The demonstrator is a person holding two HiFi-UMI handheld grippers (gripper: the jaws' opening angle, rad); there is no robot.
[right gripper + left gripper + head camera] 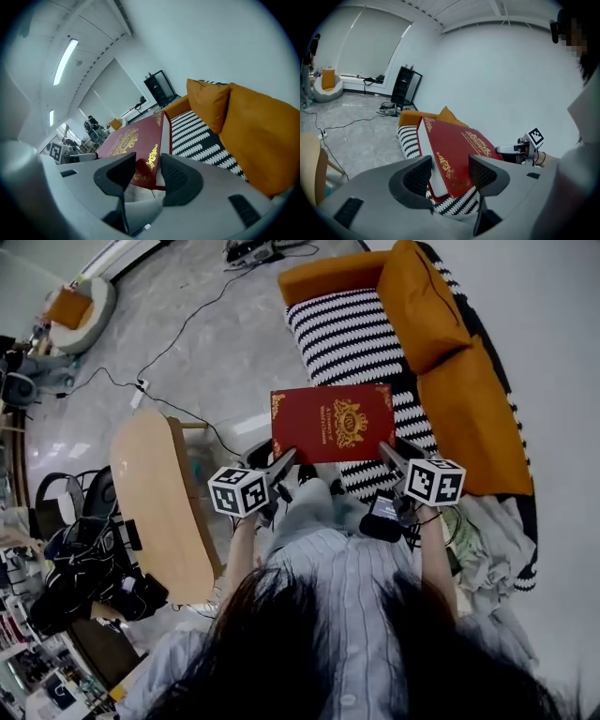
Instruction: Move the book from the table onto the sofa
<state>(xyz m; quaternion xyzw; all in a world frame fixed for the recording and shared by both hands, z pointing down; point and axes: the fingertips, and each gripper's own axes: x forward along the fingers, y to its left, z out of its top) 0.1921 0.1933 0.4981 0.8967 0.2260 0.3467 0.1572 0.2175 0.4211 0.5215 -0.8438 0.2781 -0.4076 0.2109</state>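
The left claw [284,460] was closed on the near left corner of the book [333,423]. In the left gripper view the red cover and the pale page block were seen pressed between the two dark pads of that claw [450,176]. The right claw [389,451] was likewise clamped on the near right corner. In the right gripper view the gold-ornamented corner of the book [131,145] was seen pinched between the jaws of that claw [149,173].

The book [459,150] was thus held up by both claws, with its red cover and gold crest turned upward. It was carried over the near end of the sofa [347,334], above the black-and-white striped seat and apart from it. Whether its far edge touched the seat could not be told.

Two orange cushions [427,301] were propped along the right side of the sofa, and an orange armrest closed its far end. The pale wooden worktop [155,502] was left well apart on the left, and nothing of the book lay on it. A black cable [178,343] was trailed across the grey floor [216,371] beyond the worktop.
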